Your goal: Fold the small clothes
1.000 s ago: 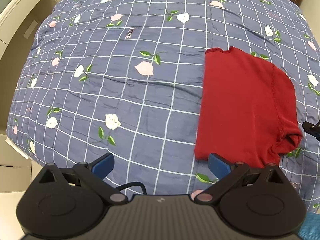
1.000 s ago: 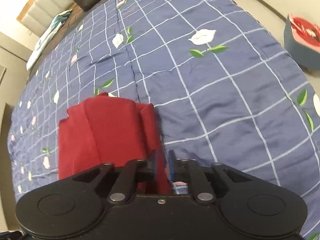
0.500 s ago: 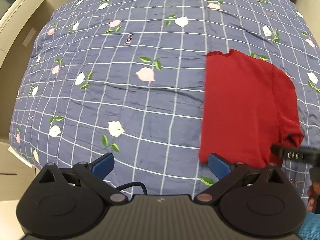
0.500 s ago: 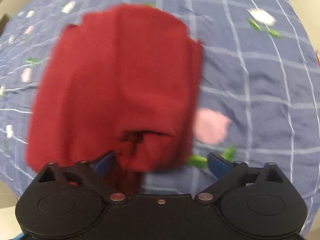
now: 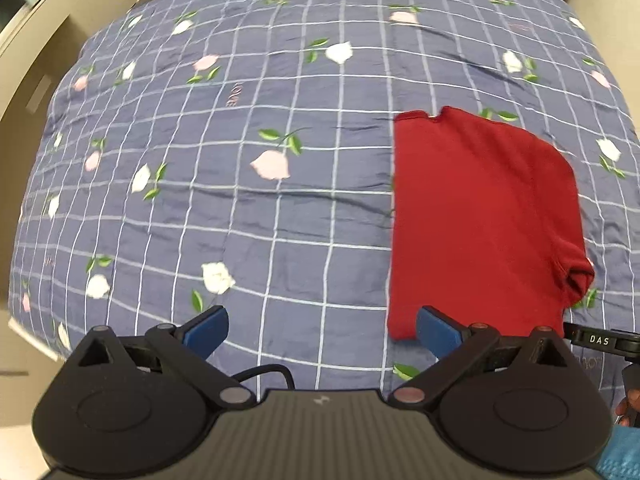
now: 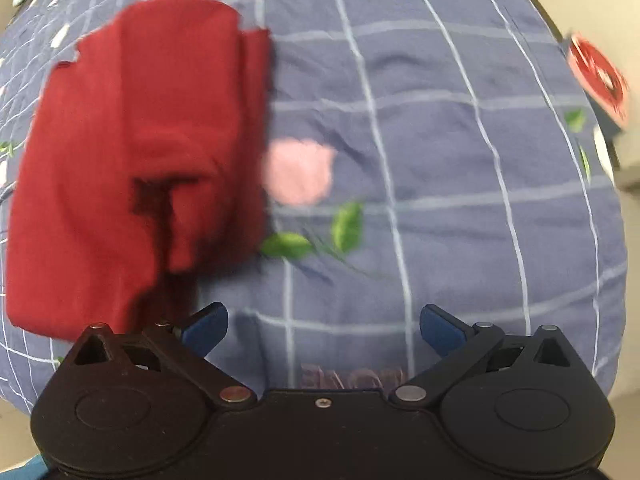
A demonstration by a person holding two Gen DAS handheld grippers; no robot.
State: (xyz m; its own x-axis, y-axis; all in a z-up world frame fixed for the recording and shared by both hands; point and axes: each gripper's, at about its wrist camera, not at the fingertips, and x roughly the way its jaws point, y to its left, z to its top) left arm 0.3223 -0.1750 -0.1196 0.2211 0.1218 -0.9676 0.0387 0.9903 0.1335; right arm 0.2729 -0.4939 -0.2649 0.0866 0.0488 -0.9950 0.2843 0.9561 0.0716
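Observation:
A small red garment [image 5: 480, 216] lies folded into a long rectangle on the blue checked floral quilt [image 5: 240, 160], right of centre in the left wrist view. My left gripper [image 5: 322, 330] hangs open above the quilt, its right fingertip over the garment's near left corner. In the right wrist view the red garment [image 6: 136, 152] fills the left side, blurred, with a sleeve fold bunched at its near edge. There my right gripper [image 6: 323, 330] is open, holds nothing, and hovers just right of the cloth. The right gripper's black finger [image 5: 600, 340] shows at the left view's right edge.
The quilt covers a bed; its left edge drops off near pale furniture [image 5: 24, 80]. A red and white object [image 6: 598, 76] sits beyond the bed's right edge. A hand [image 5: 628, 404] and a blue sleeve [image 5: 620, 456] appear at bottom right.
My right gripper was shut on the garment's edge a second ago; it has let go, opened and swung right. The left gripper has pulled back a little, staying open.

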